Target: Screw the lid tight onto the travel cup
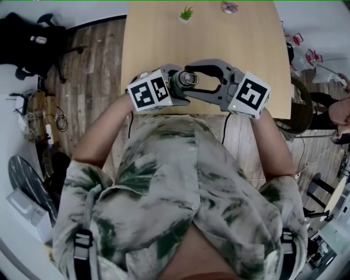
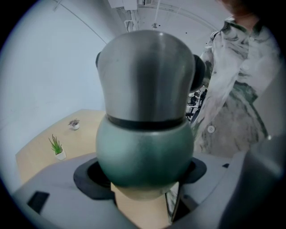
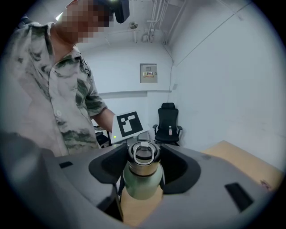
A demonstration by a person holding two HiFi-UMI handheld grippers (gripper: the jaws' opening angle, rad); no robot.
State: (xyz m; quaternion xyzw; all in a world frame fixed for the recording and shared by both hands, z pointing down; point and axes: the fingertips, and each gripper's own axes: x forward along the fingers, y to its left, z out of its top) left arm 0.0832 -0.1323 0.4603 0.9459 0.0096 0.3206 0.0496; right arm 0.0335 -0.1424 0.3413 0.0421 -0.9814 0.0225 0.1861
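I have the travel cup (image 2: 145, 152) in mid-air at my chest, over the near edge of the worktop (image 1: 164, 44). Its long axis is roughly upright, with the ringed lid (image 3: 143, 154) facing the head camera. The left hand-held gripper (image 2: 145, 190) is clamped on the green body and the right hand-held gripper (image 3: 142, 183) just below the lid. Both grippers hide the body from above, and I can't make out the lid seam.

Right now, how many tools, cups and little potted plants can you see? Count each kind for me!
Tools: 2, the left tool and the right tool
Travel cup with its lid: 1
Little potted plants: 2, a green one and a purplish one
Total: 5
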